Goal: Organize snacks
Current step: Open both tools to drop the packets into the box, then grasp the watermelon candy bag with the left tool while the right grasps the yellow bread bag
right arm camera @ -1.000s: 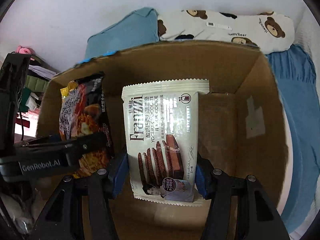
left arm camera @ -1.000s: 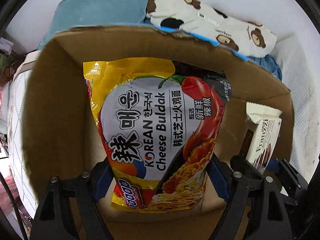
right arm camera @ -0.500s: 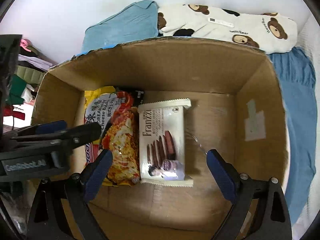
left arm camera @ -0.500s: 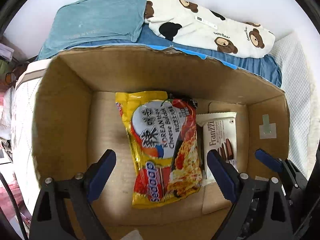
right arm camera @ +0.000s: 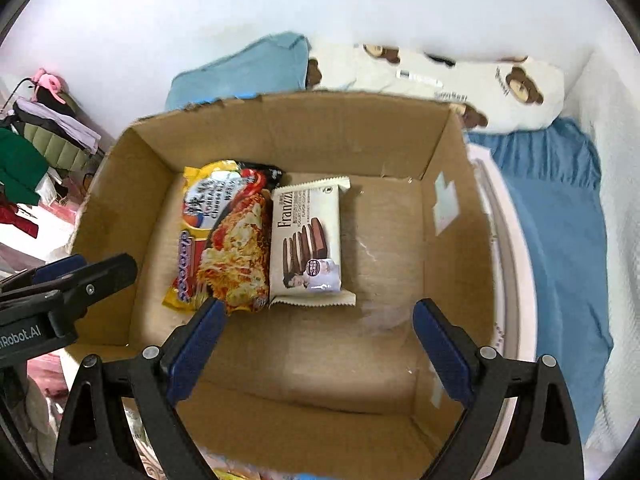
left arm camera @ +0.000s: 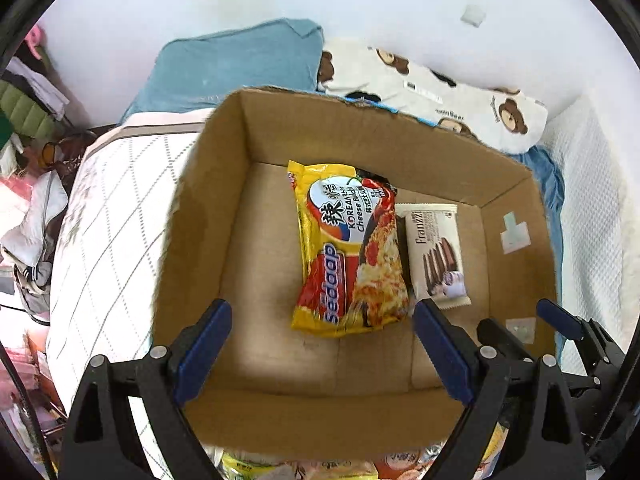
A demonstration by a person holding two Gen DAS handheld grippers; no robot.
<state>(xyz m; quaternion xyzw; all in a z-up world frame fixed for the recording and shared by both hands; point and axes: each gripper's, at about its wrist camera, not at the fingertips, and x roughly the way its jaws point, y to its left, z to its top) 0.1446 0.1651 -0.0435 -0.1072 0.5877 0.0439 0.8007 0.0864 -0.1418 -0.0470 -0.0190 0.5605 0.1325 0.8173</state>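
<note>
A yellow noodle packet (left arm camera: 348,252) and a white cookie packet (left arm camera: 436,252) lie flat, touching side by side, on the floor of the open cardboard box (left arm camera: 200,240), the noodles to the left. The left gripper (left arm camera: 320,348) and the right gripper (right arm camera: 316,344) hover above the near part of the box, both jaws spread wide with nothing between them. A bear-print pillow (right arm camera: 460,76) lies beyond the far wall.

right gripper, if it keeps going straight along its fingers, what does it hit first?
Most likely the bare floor of the cardboard box, just right of the Franzzi cookie pack. The right gripper is open and empty; depth is hard to judge.
</note>
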